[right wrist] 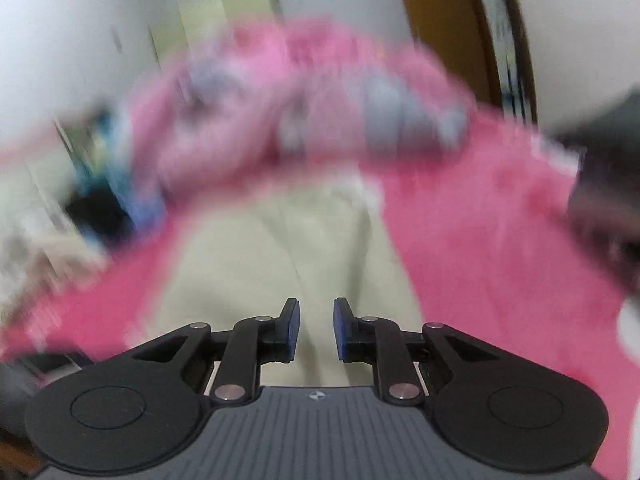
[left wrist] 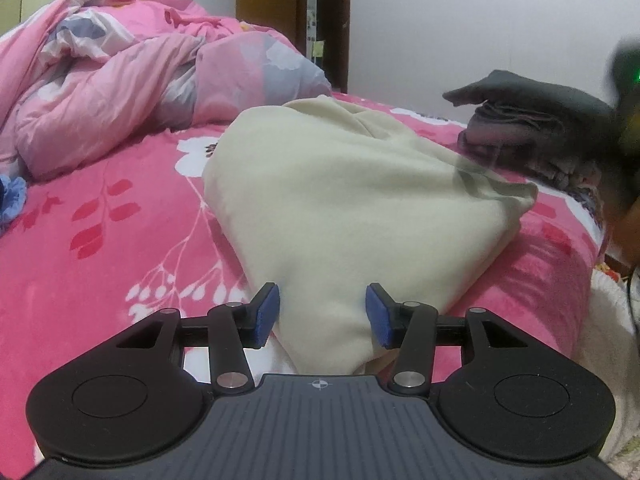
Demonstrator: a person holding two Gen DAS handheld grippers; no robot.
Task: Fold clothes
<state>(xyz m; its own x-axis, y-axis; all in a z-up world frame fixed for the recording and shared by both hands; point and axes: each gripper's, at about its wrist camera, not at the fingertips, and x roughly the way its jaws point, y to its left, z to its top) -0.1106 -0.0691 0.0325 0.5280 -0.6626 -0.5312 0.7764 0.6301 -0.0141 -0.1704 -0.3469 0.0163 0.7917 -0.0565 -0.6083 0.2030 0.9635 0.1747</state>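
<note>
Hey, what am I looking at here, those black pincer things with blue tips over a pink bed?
Those are two hand-held grippers, one in each of a person's hands, each with its own camera looking along its fingers. The sharp picture is from the left gripper, the blurred one from the right gripper. Both are open and hold nothing. On the pink bedspread lies a folded cream garment, its near corner between the left fingers. Behind it sits a dark pile of clothes, and a crumpled pink quilt lies at the back.

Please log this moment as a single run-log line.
left gripper: open, straddling corner of cream garment | right gripper: open, above garment, view blurred | dark folded pile: behind, on pink bedspread
</note>
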